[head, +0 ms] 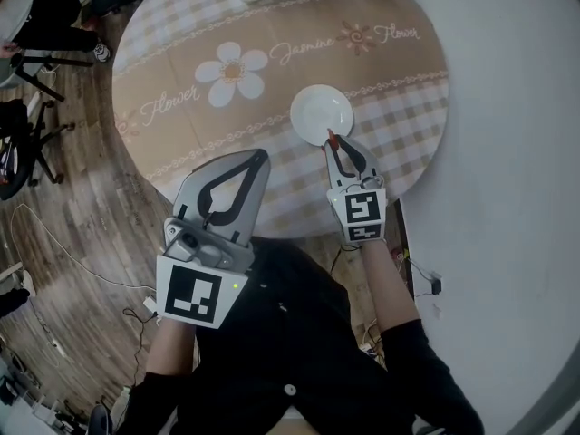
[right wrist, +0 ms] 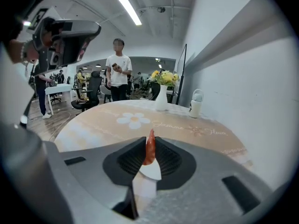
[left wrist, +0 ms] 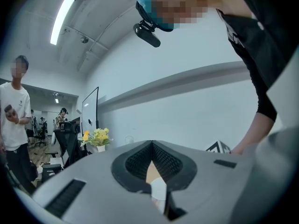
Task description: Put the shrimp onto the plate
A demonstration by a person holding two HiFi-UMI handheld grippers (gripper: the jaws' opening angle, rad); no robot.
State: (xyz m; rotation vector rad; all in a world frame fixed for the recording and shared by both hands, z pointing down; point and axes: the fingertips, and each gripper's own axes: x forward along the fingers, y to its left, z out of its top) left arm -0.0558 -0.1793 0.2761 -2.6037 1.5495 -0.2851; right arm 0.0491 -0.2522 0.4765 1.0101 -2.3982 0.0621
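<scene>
A small red-orange shrimp [right wrist: 149, 149] stands upright, pinched between the jaws of my right gripper [right wrist: 150, 143]. In the head view that gripper [head: 333, 145] hovers at the near edge of the white plate [head: 319, 110], the shrimp's red tip [head: 331, 137] just over the rim. A patch of the plate [right wrist: 150, 172] shows through the gap below the shrimp. My left gripper [head: 262, 156] is shut on nothing and held over the table's near edge, left of the plate. Its own view points up at a wall, jaws [left wrist: 152, 146] closed together.
The round table [head: 181, 80] carries a beige daisy-patterned cloth. A white vase of yellow flowers [right wrist: 162, 96] and a small white bottle [right wrist: 196, 102] stand at the far side. A person [right wrist: 117, 71] stands beyond the table. Tripods [head: 36, 71] stand on the floor to the left.
</scene>
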